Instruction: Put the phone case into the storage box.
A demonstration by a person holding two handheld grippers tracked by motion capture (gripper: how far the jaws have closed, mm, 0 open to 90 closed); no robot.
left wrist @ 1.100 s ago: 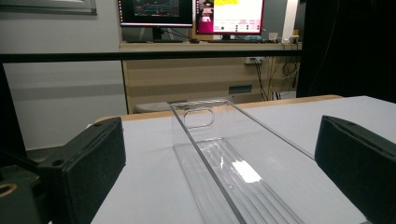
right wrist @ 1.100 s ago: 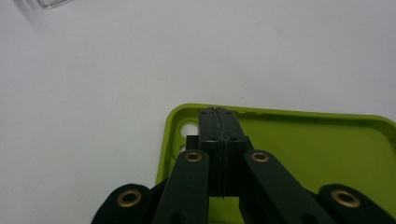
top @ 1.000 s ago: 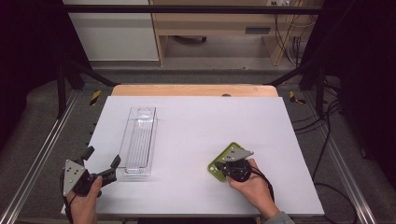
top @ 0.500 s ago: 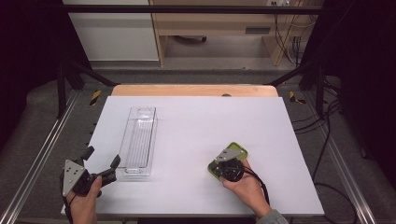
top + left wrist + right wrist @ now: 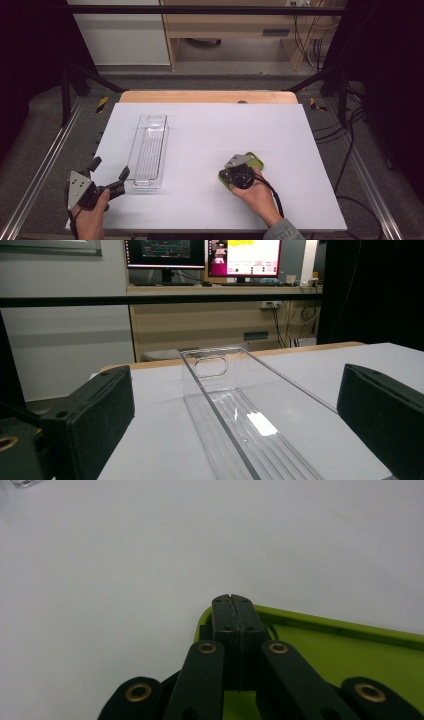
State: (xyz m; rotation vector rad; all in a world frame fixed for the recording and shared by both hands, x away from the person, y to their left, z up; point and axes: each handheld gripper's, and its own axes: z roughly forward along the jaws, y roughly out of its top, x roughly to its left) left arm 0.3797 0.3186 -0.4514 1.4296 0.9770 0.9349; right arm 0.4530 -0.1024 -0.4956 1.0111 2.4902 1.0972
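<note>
Lower right of centre, right gripper (image 5: 239, 172) clenched on flat lime-green plastic tray (image 5: 350, 655); long clear plastic bin (image 5: 148, 149) left, lengthwise up-frame

- The clear bin (image 5: 148, 150) is the one tall obstacle on the white table (image 5: 210, 130); it lies lengthwise on the left half.
- Just short of the bin's near end wall, the left gripper (image 5: 107, 173) stands with jaws wide apart, and the bin's right wall (image 5: 220, 415) runs up the middle of its gap.
- Right of the bin, a broad bare stretch of table lies open as far as the green tray (image 5: 254, 161).
- Over the tray's near corner sits the right gripper (image 5: 231, 174), jaws pressed together across the rim (image 5: 340, 626).
- Beyond the bin's far end, bare table runs to the wooden edge (image 5: 207, 96).
</note>
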